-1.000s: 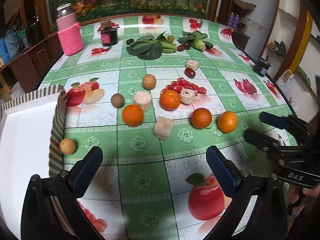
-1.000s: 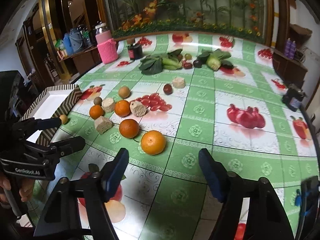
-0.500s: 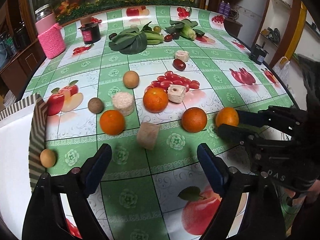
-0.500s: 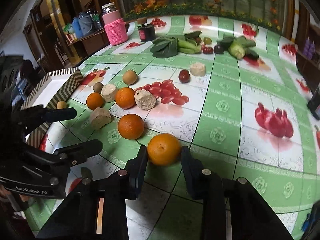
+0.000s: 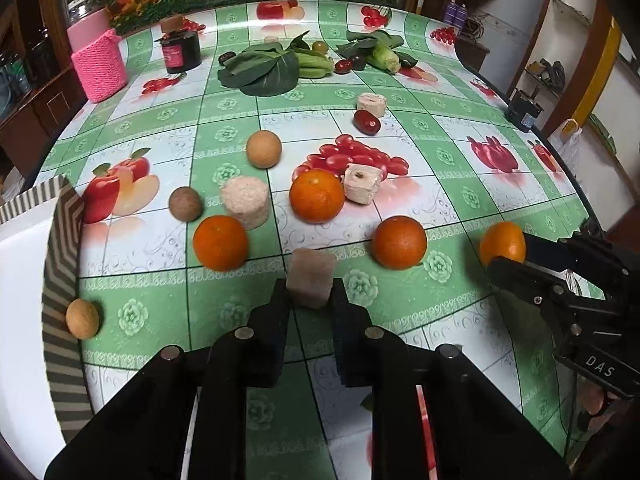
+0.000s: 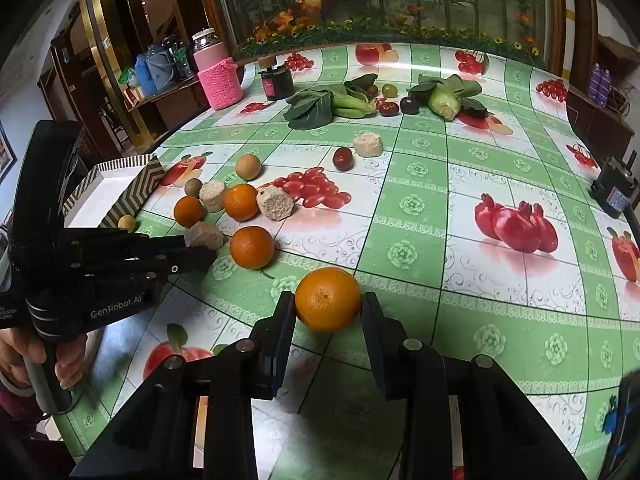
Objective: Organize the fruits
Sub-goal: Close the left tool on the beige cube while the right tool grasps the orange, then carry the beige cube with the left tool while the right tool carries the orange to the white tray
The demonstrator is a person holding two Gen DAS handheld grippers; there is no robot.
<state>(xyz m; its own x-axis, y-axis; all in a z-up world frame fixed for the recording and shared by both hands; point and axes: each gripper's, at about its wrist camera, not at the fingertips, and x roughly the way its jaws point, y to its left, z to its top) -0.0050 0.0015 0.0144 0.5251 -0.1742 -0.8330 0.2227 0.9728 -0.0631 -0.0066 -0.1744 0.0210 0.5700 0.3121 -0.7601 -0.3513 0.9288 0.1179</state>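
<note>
My left gripper (image 5: 310, 294) is shut on a pale beige block (image 5: 310, 280) that rests on the fruit-print tablecloth. In the right wrist view that block (image 6: 205, 236) sits between the left fingertips. My right gripper (image 6: 328, 306) is shut on an orange (image 6: 328, 298) near the table's front edge; the left wrist view shows this orange (image 5: 502, 243) at the far right. Three more oranges (image 5: 220, 243) (image 5: 317, 195) (image 5: 400, 243) lie loose in the middle. Beside them are a tan ball (image 5: 263, 149), a brown ball (image 5: 185, 204) and a red date (image 5: 366, 122).
A white tray with a striped rim (image 5: 60, 264) stands at the left, and a small tan ball (image 5: 82, 319) leans against it. Other beige blocks (image 5: 245, 202) (image 5: 362, 189) (image 5: 372, 104) lie among the fruit. At the back are leafy greens (image 5: 260, 72), a pink-sleeved jar (image 5: 98, 64) and a dark jar (image 5: 182, 51).
Both grippers closed from wide open: the left came forward and down onto the beige block, the right closed on the nearest orange.
</note>
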